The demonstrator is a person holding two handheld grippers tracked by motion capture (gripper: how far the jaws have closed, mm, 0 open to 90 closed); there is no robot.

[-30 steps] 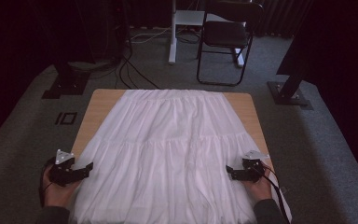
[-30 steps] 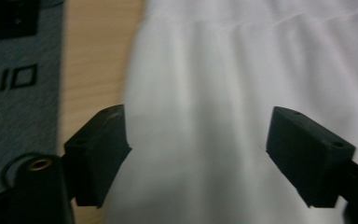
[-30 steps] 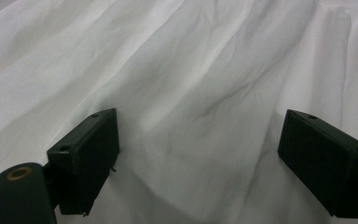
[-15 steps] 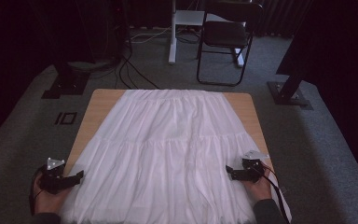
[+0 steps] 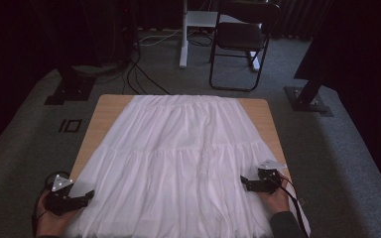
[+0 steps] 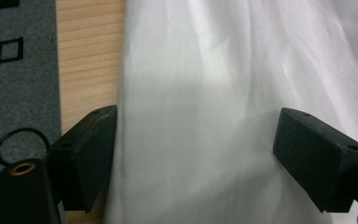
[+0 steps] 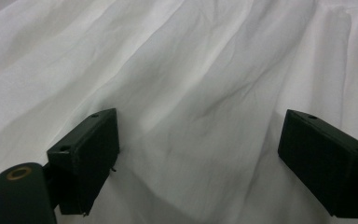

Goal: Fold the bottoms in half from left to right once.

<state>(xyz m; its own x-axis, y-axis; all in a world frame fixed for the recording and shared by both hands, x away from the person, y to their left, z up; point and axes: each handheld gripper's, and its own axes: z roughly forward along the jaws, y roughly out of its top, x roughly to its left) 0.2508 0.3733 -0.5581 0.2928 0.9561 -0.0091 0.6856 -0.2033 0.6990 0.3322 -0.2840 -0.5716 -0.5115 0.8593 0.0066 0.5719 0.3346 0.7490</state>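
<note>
Tabletop [image 5: 99, 119]: wooden, under white skirt [image 5: 178, 163] | floor: grey carpet [image 5: 34, 144], folding chair [image 5: 240, 39] behind | left gripper [image 5: 87, 194]: jaws spread | right gripper [image 5: 244, 182]: jaws spread

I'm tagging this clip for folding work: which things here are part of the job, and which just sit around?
In use:
white skirt
left gripper
right gripper
wooden table

Lying about:
black folding chair
floor cables
stand bases
</note>
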